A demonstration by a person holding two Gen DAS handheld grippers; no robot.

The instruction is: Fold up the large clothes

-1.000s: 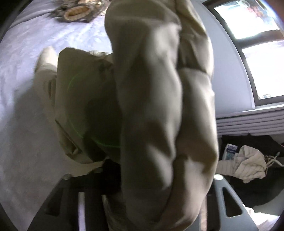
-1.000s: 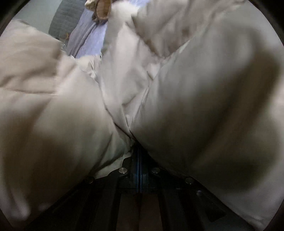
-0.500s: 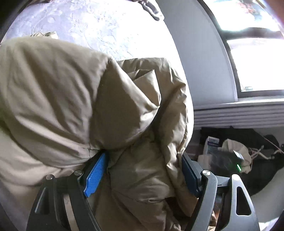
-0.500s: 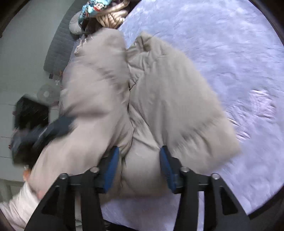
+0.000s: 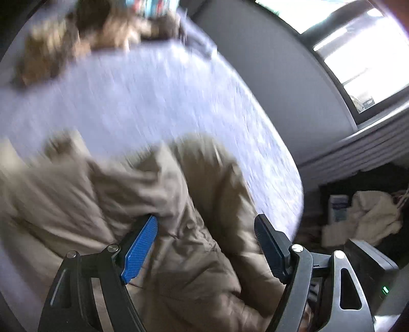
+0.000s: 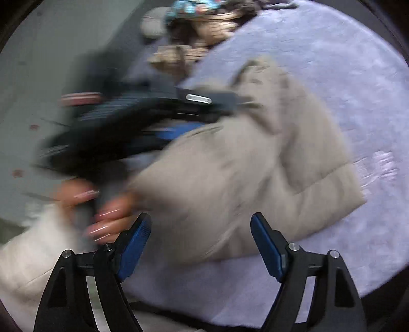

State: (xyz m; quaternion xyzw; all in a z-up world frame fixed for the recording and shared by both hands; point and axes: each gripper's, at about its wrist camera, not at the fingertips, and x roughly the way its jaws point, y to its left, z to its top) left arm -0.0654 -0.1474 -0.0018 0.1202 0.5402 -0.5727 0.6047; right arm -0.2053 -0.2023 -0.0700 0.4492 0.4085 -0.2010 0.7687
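Beige padded jacket (image 6: 255, 158) is shown folded on the bed (image 6: 345, 76); right tool (image 6: 199, 242), just opened, is held above it; left tool (image 5: 204, 245), jaws spread, straddles its edge unclamped.

**Right gripper open above the padded coat**

The right gripper (image 6: 200, 241) has just been opening; its blue pads (image 6: 265, 246) stand wide apart with nothing pressed between them, the beige padded coat (image 6: 255, 163) lying beyond and below. The coat rests bunched on the lilac bedspread (image 6: 358, 89), toward its left edge. At the left, blurred, the person's left hand (image 6: 102, 209) grips the handle of the left gripper (image 6: 204, 115), which lies across the coat's upper left part. A heap of patterned clothes (image 6: 199, 18) sits at the bedspread's far edge.
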